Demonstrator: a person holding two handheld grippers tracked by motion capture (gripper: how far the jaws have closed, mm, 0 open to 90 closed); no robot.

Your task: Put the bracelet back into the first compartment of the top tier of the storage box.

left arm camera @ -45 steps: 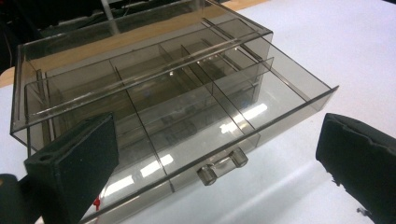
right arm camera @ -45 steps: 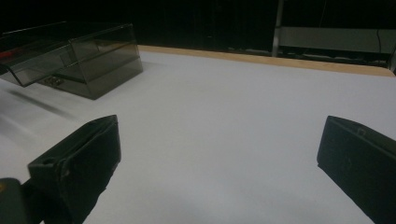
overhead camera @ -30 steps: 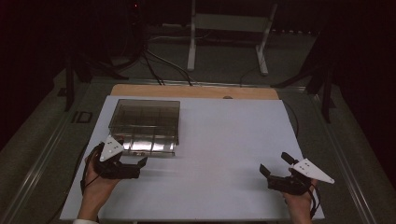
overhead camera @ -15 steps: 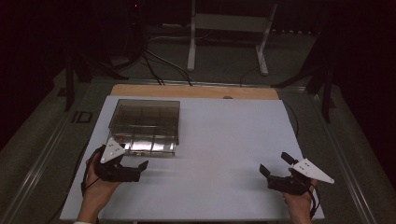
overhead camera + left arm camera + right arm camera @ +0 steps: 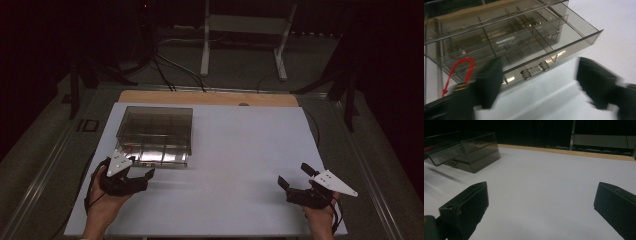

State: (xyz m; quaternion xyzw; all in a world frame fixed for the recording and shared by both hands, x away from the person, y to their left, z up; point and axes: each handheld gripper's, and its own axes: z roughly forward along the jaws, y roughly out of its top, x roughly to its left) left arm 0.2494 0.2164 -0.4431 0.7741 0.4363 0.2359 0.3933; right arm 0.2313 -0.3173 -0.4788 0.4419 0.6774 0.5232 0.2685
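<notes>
A smoky clear plastic box stands on the white table sheet at the left, with its divided drawer pulled out toward me. The drawer front carries a small two-post clear handle, and a red loop lies in a near compartment. My left gripper sits just in front of the drawer; its jaws have just been closing and look blurred, with the handle ahead of them and nothing pressed between the pads. My right gripper rests open over bare sheet at the near right.
A wooden strip runs along the sheet's far edge. Beyond it are cables and a white metal stand in the dark. The box sits far to the left in the right gripper view, across wide white sheet.
The left gripper's jaws have come closer together in front of the drawer. Both hands stay where they were, and the box and drawer have not shifted.
</notes>
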